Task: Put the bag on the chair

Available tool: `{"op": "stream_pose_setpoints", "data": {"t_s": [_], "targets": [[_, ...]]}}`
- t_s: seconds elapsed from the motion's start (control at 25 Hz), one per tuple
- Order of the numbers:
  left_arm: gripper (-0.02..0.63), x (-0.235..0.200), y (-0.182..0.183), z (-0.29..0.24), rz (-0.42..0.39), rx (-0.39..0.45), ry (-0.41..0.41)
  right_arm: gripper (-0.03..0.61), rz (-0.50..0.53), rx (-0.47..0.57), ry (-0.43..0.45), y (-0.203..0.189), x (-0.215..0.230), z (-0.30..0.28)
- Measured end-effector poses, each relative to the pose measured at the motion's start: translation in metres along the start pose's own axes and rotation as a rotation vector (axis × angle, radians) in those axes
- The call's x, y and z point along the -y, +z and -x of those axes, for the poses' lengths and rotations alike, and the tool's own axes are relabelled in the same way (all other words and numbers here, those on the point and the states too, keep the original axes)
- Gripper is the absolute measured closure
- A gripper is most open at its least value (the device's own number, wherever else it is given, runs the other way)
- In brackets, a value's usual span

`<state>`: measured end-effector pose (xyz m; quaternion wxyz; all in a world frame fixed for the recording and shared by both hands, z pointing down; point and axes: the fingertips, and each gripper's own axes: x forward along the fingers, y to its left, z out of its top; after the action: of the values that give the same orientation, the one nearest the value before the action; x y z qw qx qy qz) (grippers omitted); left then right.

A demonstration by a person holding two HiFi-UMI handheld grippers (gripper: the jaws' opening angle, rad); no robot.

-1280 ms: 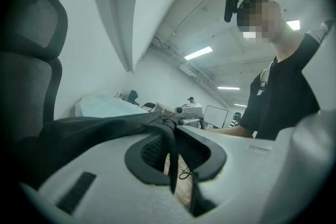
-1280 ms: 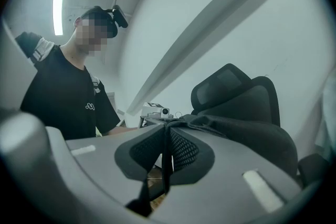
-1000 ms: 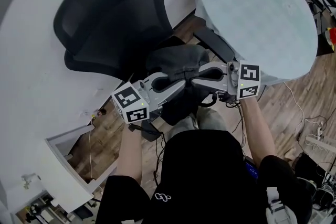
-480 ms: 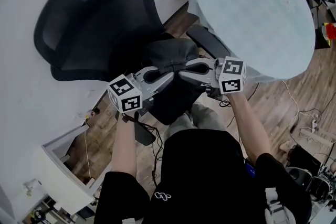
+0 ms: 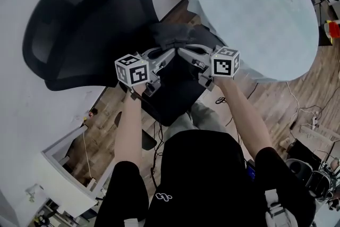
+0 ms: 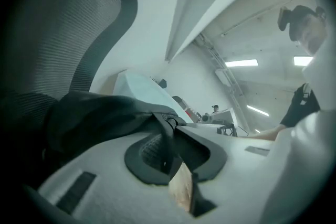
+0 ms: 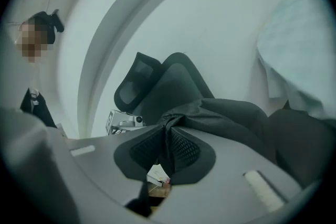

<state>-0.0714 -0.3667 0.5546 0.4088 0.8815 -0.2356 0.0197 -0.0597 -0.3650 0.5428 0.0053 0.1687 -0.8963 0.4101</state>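
Chair seat [image 5: 171, 97] under bag [image 5: 178, 34], lengthwise left-right, pinched by closing left tool [image 5: 169, 55], opening right tool [image 5: 185, 54]

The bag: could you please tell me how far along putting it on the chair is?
Done: the bag is over the chair seat. In hand: its fabric is pinched by the left hand-held gripper, jaws closing, and the right hand-held gripper, jaws opening. Left: rest it on the seat and let go.

Soft, even indoor light; ceiling strips [image 6: 241, 63] glare, and gripper views darken and warp at edges.
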Motion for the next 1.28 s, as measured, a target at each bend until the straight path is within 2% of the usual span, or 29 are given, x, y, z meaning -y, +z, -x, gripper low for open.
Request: {"op": "stream_pose_setpoints", "data": {"t_s": [0.16, 0.32, 0.48, 0.68, 0.88, 1.0, 1.12, 1.24, 1.28], "targets": [[0.58, -0.022, -0.006, -0.007, 0.1, 0.04, 0.072, 0.509, -0.091, 0.048, -0.097, -0.003, 0.026, -0.006], [0.567, -0.028, -0.017, -0.002, 0.157, 0.075, 0.127, 0.494, -0.137, 0.042, -0.134, -0.012, 0.029, -0.01], [0.517, -0.024, -0.029, 0.01, 0.172, 0.087, 0.139, 0.412, -0.121, -0.002, -0.121, -0.023, 0.019, -0.01], [0.437, -0.014, -0.045, 0.032, 0.196, 0.116, 0.16, 0.402, -0.071, -0.066, -0.112, -0.04, 0.006, -0.005], [0.425, -0.012, -0.062, 0.059, 0.2, 0.142, 0.231, 0.394, -0.016, -0.099, -0.121, -0.049, -0.005, 0.006], [0.425, -0.008, -0.068, 0.079, 0.179, 0.16, 0.297, 0.394, 0.008, -0.078, -0.142, -0.047, -0.011, 0.016], [0.444, 0.008, -0.054, 0.098, 0.119, 0.229, 0.347, 0.414, 0.069, -0.024, -0.176, -0.033, -0.022, 0.029], [0.514, 0.027, -0.005, 0.116, 0.006, 0.331, 0.384, 0.48, 0.135, 0.09, -0.18, 0.009, -0.041, 0.024], [0.552, 0.033, 0.017, 0.121, -0.032, 0.372, 0.401, 0.533, 0.156, 0.143, -0.161, 0.03, -0.053, 0.02]]}}
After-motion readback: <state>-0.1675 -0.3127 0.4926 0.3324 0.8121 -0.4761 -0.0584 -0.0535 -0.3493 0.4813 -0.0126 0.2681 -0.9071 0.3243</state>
